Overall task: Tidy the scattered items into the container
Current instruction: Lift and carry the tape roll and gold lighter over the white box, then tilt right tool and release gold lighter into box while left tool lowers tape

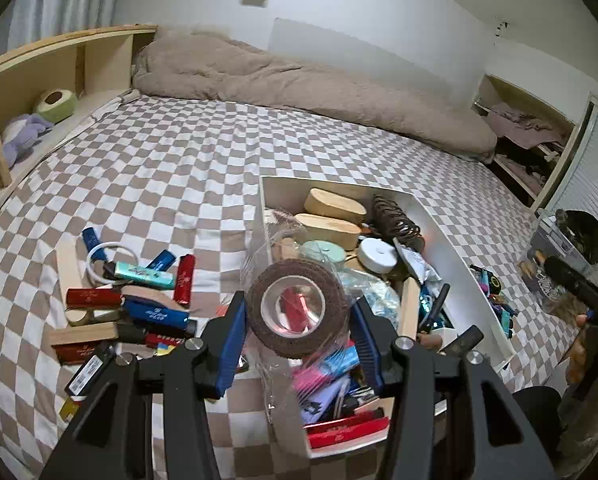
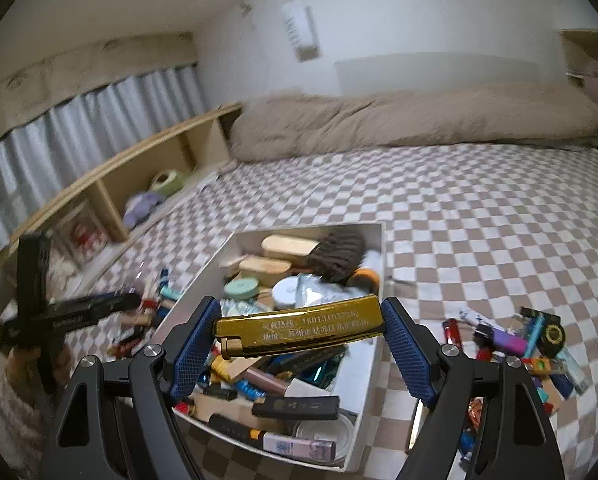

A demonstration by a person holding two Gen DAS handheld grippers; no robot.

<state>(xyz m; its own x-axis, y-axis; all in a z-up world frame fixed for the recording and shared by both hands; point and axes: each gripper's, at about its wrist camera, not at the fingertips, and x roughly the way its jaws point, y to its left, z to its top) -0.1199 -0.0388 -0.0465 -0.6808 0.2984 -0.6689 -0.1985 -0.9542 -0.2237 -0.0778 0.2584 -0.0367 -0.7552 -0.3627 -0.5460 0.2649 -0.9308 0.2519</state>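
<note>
Bedroom, bed (image 1: 159, 160) spread with a brown-and-white checked sheet; a tan duvet (image 1: 299, 76) bunched along the far wall, wooden cubby shelf (image 1: 59, 64) at the left.

White open box (image 2: 373, 364) sits on the bed, already crowded with brushes, round tins, lighters and packets.

Left claw (image 1: 297, 314) clamped on a roll of brown tape (image 1: 297, 308) in clear wrapping, pads pressing its two sides. The roll is held up off the bed, in front of the box's near left corner.

Right claw (image 2: 299, 330) clamped endwise on a gold lighter (image 2: 299, 328), held level above the near part of the box, printed side facing the camera.

Loose pile of red, blue and teal lighters (image 1: 139, 300) with wooden blocks lies on the sheet left of the box. A second scatter of coloured lighters (image 2: 527, 352) lies right of it.
</note>
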